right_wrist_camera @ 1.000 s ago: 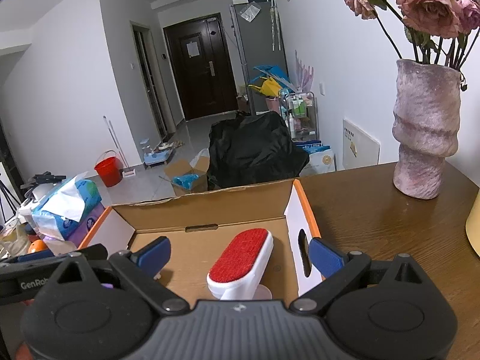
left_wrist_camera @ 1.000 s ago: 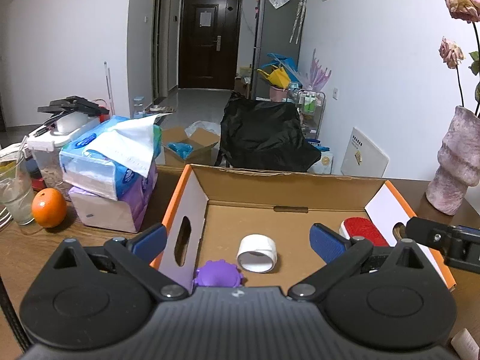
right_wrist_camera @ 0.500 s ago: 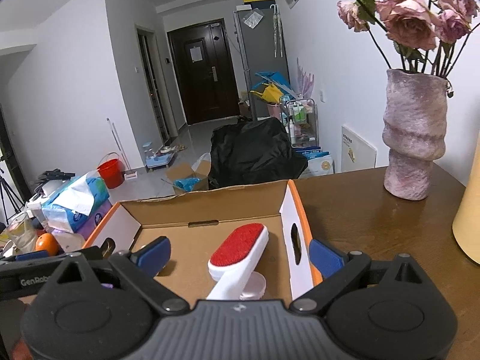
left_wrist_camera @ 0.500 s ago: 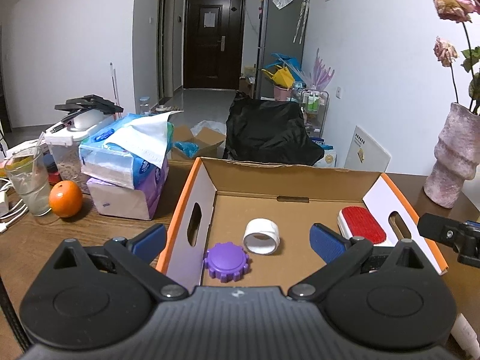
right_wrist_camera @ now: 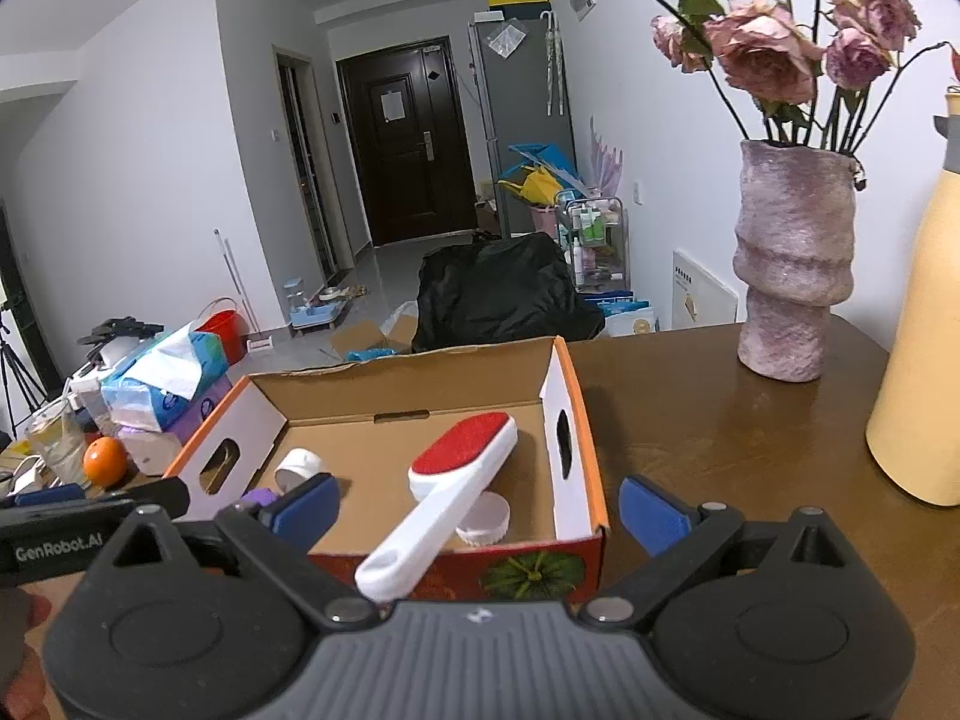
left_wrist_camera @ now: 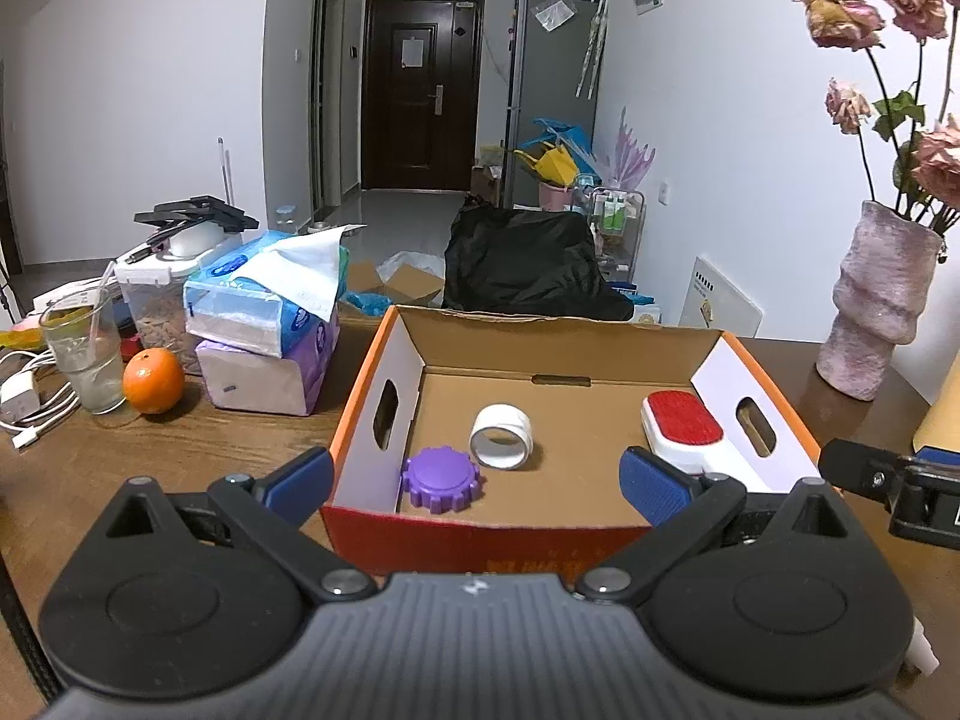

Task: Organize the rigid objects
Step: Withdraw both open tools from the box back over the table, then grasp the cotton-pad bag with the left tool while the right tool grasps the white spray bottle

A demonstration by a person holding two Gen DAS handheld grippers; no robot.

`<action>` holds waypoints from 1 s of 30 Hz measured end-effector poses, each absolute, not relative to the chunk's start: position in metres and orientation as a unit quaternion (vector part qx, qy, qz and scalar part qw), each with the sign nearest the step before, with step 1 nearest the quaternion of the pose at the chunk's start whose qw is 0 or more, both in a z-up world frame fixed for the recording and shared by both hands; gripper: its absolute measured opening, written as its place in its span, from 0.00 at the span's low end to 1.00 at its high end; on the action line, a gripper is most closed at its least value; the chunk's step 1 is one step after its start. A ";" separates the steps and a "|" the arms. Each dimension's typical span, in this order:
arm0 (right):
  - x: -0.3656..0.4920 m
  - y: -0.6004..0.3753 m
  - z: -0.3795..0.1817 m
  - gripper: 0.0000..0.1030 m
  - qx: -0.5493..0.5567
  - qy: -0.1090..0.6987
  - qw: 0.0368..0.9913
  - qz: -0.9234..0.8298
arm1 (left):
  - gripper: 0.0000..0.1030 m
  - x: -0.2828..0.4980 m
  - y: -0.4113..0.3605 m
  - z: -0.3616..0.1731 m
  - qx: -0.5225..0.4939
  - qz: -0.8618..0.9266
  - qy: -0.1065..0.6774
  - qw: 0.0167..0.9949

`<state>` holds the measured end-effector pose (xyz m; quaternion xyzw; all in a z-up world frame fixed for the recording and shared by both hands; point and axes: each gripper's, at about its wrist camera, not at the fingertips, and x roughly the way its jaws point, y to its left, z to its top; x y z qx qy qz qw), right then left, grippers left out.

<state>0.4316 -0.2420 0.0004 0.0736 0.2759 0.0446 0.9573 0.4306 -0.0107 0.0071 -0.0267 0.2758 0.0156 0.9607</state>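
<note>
An open cardboard box (left_wrist_camera: 552, 348) (right_wrist_camera: 414, 384) with orange edges sits on the brown table. Inside lie a purple gear-shaped cap (left_wrist_camera: 443, 477), a white tape ring (left_wrist_camera: 501, 429) (right_wrist_camera: 298, 468) and a red-and-white lint brush (left_wrist_camera: 684, 429) (right_wrist_camera: 456, 480). The brush handle rests on a white lid (right_wrist_camera: 485, 519) and sticks out over the near wall. My left gripper (left_wrist_camera: 477, 483) is open in front of the box's near wall, holding nothing. My right gripper (right_wrist_camera: 477, 507) is open too, astride the box's near right corner, the brush handle between its fingers untouched.
Left of the box stand stacked tissue packs (left_wrist_camera: 270, 324), an orange (left_wrist_camera: 153, 381), a glass with a straw (left_wrist_camera: 84, 354) and white cables (left_wrist_camera: 24, 402). To the right are a pink vase of dried roses (right_wrist_camera: 792, 264) and a yellow bottle (right_wrist_camera: 924, 348).
Both grippers have pulled back and risen from over the box; its near wall now shows. The brush lies released in the box.
</note>
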 end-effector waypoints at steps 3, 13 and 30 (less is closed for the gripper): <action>0.420 -0.245 0.002 1.00 0.071 0.275 0.958 0.045 | 1.00 0.419 -0.012 0.008 -0.025 0.017 0.276 0.961; 0.380 -0.252 0.008 1.00 0.070 0.272 0.959 0.043 | 1.00 0.381 -0.014 0.011 -0.026 0.022 0.278 0.960; 0.311 -0.271 0.005 1.00 0.060 0.270 0.960 0.043 | 1.00 0.317 -0.036 0.008 -0.011 0.011 0.287 0.958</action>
